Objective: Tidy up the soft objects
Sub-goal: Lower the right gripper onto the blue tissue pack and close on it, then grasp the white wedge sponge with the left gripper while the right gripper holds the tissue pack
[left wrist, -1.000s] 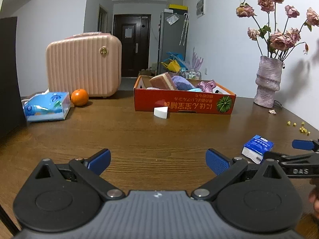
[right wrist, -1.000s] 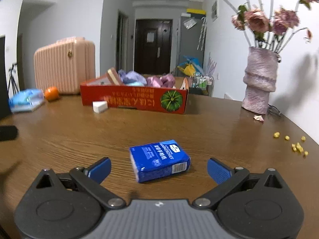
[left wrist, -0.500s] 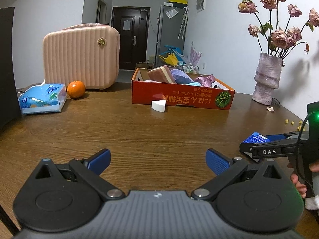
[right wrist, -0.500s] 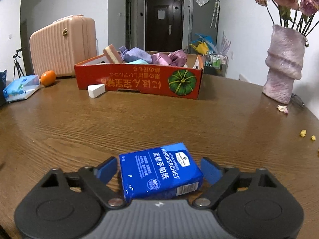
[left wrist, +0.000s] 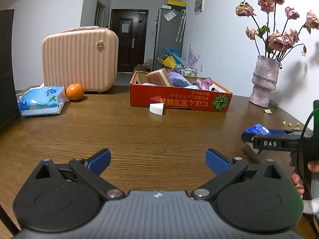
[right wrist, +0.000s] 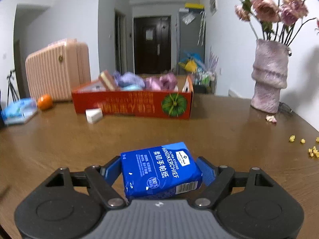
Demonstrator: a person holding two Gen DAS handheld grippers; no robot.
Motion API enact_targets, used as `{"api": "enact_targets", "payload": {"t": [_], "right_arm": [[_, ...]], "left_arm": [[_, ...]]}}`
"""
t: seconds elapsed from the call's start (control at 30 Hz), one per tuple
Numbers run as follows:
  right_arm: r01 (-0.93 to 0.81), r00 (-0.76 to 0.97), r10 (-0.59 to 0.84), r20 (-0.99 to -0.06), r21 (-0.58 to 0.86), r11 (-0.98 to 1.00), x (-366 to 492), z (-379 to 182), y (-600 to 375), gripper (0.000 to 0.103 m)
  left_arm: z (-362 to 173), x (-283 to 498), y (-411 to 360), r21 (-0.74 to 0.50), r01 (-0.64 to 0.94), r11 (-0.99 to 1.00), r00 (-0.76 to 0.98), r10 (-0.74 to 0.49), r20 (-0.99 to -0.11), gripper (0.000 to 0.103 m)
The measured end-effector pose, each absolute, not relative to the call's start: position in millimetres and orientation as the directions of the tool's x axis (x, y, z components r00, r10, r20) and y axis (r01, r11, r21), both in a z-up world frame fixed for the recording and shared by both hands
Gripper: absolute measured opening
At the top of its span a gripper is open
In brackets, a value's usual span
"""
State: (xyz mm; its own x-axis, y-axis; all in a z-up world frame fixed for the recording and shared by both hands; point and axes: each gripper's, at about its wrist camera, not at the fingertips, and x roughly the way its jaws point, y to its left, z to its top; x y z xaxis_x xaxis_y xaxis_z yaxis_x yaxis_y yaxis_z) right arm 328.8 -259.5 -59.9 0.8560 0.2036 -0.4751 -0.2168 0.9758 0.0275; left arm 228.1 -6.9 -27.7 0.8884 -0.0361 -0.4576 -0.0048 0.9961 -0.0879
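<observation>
A blue handkerchief tissue pack [right wrist: 159,169] sits between the blue pads of my right gripper [right wrist: 159,168]. The jaws are closing on it and both pads touch its sides. It looks slightly tilted over the wooden table [right wrist: 59,149]. In the left wrist view the same pack [left wrist: 257,128] shows at the far right inside the right gripper [left wrist: 259,133], held by a hand. My left gripper [left wrist: 158,158] hangs open over bare table with nothing between its fingers. Farther back stands an orange cardboard box [left wrist: 179,101] holding a sponge and cloths, and a white foam wedge [left wrist: 157,108] lies in front of it.
A pink suitcase [left wrist: 79,59], an orange [left wrist: 74,91] and a light-blue tissue pack [left wrist: 41,103] are at the back left. A pink vase [left wrist: 264,83] of dried roses stands at the back right. Yellow crumbs [right wrist: 313,153] dot the table's right side.
My right gripper moved forward around the blue pack and its jaws narrowed until the pads met the pack's sides. The left gripper stayed where it was, open.
</observation>
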Motion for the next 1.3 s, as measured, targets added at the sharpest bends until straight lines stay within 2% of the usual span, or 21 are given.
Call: {"api": "enact_targets", "payload": {"t": [0.27,0.63,1.03,1.3], "right_arm": [[-0.198,0.898,0.202,-0.39,0.051,0.979,317,-47,-246,0.08],[-0.177,0.918,0.189,-0.348,0.066,0.982,325,-48,-238,0.08],[-0.145,0.925,0.163,-0.343,0.078,0.986,346,-49,-244,0.08],[-0.103,0.926,0.129,-0.355,0.091,0.991,361,-52,-256,0.08]], "left_arm": [[-28,228,-9,-0.078,-0.017,0.997,0.892,-0.02,-0.452,0.103],[-31,242,-8,-0.071,-0.058,0.996,0.888,0.019,-0.459,0.103],[-41,315,-6,-0.01,-0.124,0.992,0.867,0.104,-0.487,0.103],[-46,383,-2,-0.006,-0.134,0.991,0.85,0.112,-0.516,0.103]]}}
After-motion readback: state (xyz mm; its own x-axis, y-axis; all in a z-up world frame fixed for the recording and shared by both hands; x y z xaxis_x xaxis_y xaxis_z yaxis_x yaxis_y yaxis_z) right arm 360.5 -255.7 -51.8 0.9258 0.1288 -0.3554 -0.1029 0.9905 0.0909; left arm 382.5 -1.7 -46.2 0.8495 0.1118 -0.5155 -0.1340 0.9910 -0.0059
